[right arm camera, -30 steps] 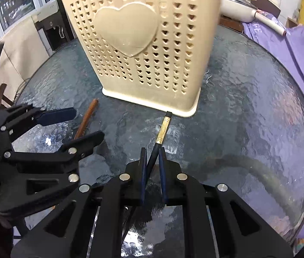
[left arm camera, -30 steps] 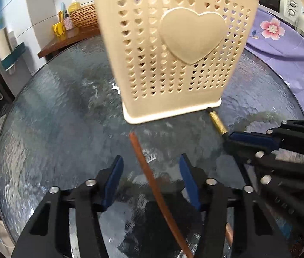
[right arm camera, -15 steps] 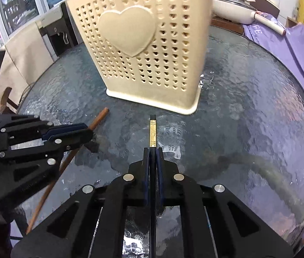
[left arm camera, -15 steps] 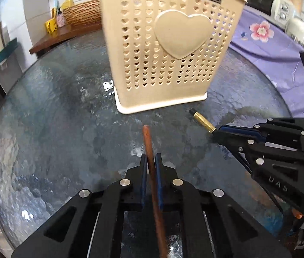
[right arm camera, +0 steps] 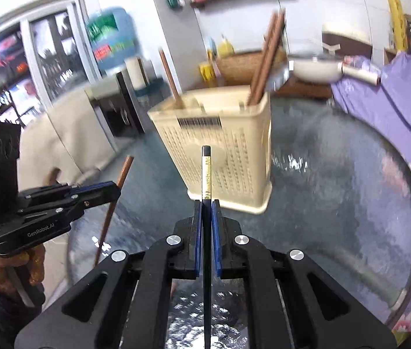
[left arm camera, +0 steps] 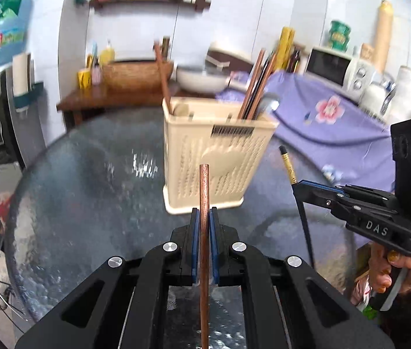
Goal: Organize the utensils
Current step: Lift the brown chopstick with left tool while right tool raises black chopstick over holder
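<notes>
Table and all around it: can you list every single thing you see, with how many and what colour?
Table: one, dark glass, round.
Holder: one, cream, on the table.
Chopsticks in holder: several, brown.
Brown chopstick: one, in left gripper.
Black-and-gold chopstick: one, in right gripper.
Cloth: purple, flowered, right of the table.
Microwave: one, white, behind.
Wicker basket: one, brown, on side table.
Both jaws: shut.

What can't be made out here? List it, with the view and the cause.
- Lower end of the brown chopstick: left wrist view, cut off by the bottom edge.
- Lower end of the black chopstick: right wrist view, same.
- Holder label text: both views, motion blur.
- Holder's inside: both views, hidden by its wall.
</notes>
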A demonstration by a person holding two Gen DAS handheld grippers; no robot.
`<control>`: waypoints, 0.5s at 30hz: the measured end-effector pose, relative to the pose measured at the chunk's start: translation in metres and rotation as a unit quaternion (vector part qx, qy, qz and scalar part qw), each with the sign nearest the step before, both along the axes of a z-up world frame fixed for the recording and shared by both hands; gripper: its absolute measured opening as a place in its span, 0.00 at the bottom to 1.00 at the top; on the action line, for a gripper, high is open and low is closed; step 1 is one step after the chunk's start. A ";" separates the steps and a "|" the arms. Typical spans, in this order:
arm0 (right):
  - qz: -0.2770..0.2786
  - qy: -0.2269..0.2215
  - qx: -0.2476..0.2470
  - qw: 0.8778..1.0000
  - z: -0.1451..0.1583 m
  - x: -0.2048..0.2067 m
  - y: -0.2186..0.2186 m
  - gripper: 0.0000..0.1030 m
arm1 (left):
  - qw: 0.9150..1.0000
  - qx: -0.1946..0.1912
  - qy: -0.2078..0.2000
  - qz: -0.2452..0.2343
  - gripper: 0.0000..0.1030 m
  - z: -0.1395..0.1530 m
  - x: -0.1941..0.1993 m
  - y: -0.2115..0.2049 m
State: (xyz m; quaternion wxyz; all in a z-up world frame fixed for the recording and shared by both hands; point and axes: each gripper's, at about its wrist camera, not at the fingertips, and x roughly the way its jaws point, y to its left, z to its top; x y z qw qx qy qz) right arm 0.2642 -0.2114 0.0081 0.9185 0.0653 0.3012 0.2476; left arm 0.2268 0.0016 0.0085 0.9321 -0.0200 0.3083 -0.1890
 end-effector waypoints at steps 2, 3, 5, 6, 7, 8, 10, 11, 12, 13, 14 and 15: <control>0.006 -0.020 0.010 1.000 0.015 -0.007 -0.004 0.07 | 1.000 -0.008 -0.015 -0.001 0.07 0.010 -0.008 0.001; 0.008 -0.028 0.012 1.000 0.021 -0.010 -0.005 0.07 | 1.000 -0.011 -0.020 -0.001 0.07 0.014 -0.011 0.000; 0.012 -0.046 0.010 0.999 0.034 -0.017 -0.007 0.07 | 0.999 -0.020 -0.031 -0.005 0.07 0.025 -0.016 0.002; 0.013 -0.054 0.009 0.998 0.039 -0.019 -0.006 0.07 | 0.999 -0.024 -0.039 -0.008 0.07 0.030 -0.018 0.003; 0.015 -0.062 0.009 0.998 0.045 -0.021 -0.005 0.07 | 0.999 -0.026 -0.045 -0.009 0.07 0.035 -0.019 0.003; 0.018 -0.067 0.009 0.998 0.049 -0.023 -0.005 0.07 | 0.998 -0.027 -0.051 -0.010 0.07 0.040 -0.021 0.004; 0.024 -0.076 0.011 0.997 0.058 -0.025 -0.006 0.07 | 0.997 -0.031 -0.066 -0.013 0.07 0.051 -0.024 0.003; 0.026 -0.081 0.013 0.996 0.063 -0.025 -0.005 0.07 | 0.997 -0.032 -0.072 -0.015 0.07 0.056 -0.025 0.003; 0.030 -0.086 0.012 0.996 0.069 -0.025 -0.003 0.07 | 0.996 -0.033 -0.078 -0.018 0.07 0.062 -0.024 0.002; 0.032 -0.090 0.011 0.995 0.072 -0.025 -0.002 0.07 | 0.996 -0.033 -0.082 -0.020 0.07 0.065 -0.024 0.001; 0.034 -0.095 0.010 0.995 0.077 -0.024 -0.001 0.07 | 0.995 -0.033 -0.087 -0.022 0.07 0.070 -0.023 -0.001; 0.036 -0.098 0.009 0.994 0.083 -0.021 0.000 0.07 | 0.995 -0.032 -0.092 -0.023 0.07 0.074 -0.022 -0.002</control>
